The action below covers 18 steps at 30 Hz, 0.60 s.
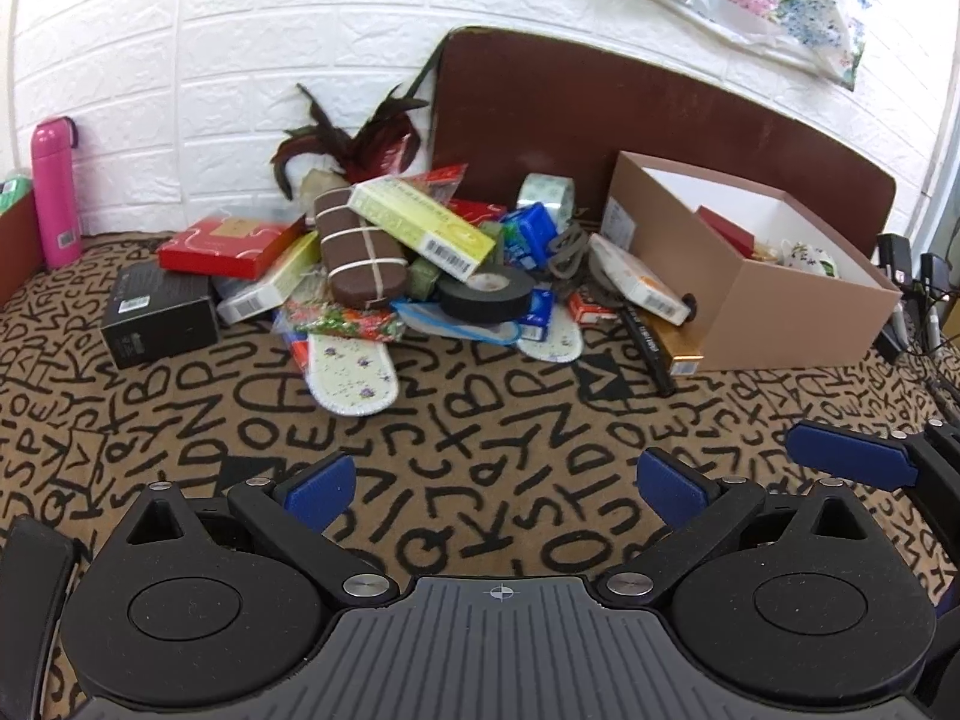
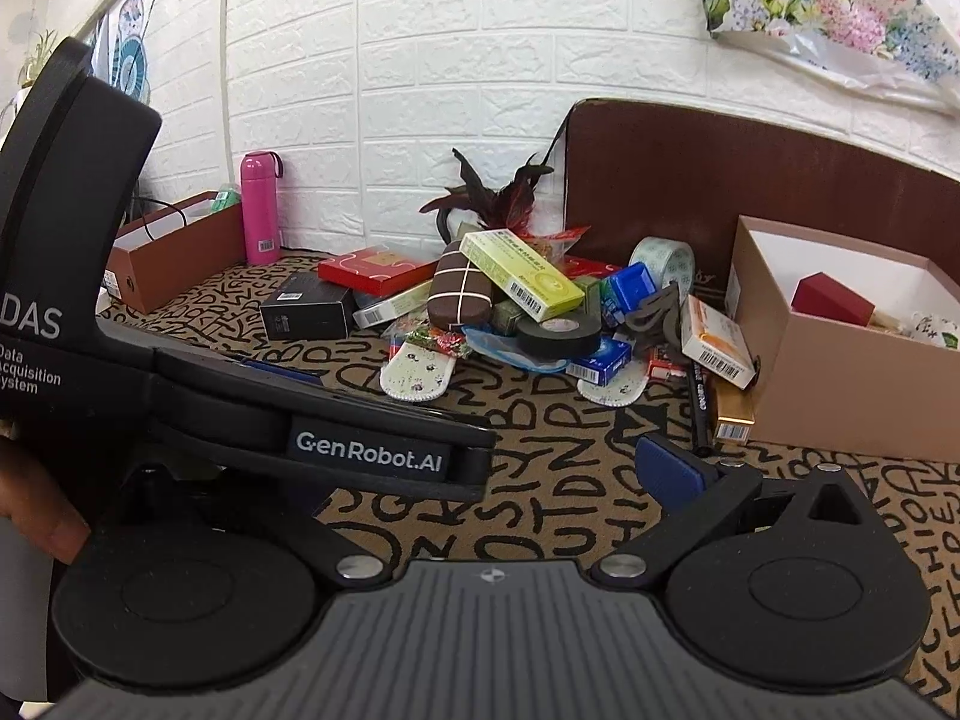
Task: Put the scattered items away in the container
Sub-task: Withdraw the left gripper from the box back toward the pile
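A pile of items lies on the letter-patterned cloth: a yellow-green box point(image 1: 427, 227) point(image 2: 521, 273), a brown case with white bands point(image 1: 358, 255) point(image 2: 457, 291), a black tape roll point(image 1: 486, 295) point(image 2: 559, 330), a red box point(image 1: 228, 246), a black box point(image 1: 157, 312) point(image 2: 307, 306) and floral insoles point(image 1: 351, 372). The pink-brown container box point(image 1: 774, 324) point(image 2: 840, 384) stands to the right, holding a red box point(image 2: 831, 299). My left gripper point(image 1: 492, 489) is open and empty, well short of the pile. My right gripper point(image 2: 510, 474) is open; its left finger is hidden behind the left gripper's body.
A pink bottle point(image 1: 55, 195) point(image 2: 260, 207) stands at the back left beside a brown box point(image 2: 180, 252). A dark brown board point(image 1: 630, 126) leans on the white wall. A dark-leaved plant point(image 1: 354, 138) sits behind the pile. Cables lie at the far right point(image 1: 912, 294).
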{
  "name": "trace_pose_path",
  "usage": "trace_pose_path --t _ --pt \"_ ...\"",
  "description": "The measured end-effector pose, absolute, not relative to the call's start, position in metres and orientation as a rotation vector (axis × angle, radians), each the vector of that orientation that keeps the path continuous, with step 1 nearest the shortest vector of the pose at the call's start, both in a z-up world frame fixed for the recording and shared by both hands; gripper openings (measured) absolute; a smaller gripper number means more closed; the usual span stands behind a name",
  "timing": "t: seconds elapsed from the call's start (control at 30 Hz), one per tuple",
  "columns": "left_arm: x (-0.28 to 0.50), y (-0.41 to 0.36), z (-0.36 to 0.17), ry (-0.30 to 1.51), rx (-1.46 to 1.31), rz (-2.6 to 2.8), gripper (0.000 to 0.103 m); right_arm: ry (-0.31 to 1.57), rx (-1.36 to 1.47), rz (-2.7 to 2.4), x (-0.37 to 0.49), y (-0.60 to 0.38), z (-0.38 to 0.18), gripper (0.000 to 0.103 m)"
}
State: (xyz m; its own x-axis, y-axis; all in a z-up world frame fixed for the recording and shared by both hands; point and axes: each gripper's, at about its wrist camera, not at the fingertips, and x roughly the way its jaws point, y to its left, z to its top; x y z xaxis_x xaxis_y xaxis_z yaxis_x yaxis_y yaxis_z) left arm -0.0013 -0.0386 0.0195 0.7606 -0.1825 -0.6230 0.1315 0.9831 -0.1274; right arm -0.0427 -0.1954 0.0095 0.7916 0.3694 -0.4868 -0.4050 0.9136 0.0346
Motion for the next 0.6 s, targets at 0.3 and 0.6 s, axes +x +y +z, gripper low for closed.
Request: trace_pose_path --t 0.3,0.6 --pt "0.021 0.007 -0.008 0.76 -0.166 -0.076 0.103 0.58 -0.055 0.43 -0.022 -0.187 -0.011 0.102" --pt "0.053 0.029 -0.008 0.741 -0.224 -0.076 0.103 0.64 0.01 0.399 0.017 -0.192 -0.026 0.102"
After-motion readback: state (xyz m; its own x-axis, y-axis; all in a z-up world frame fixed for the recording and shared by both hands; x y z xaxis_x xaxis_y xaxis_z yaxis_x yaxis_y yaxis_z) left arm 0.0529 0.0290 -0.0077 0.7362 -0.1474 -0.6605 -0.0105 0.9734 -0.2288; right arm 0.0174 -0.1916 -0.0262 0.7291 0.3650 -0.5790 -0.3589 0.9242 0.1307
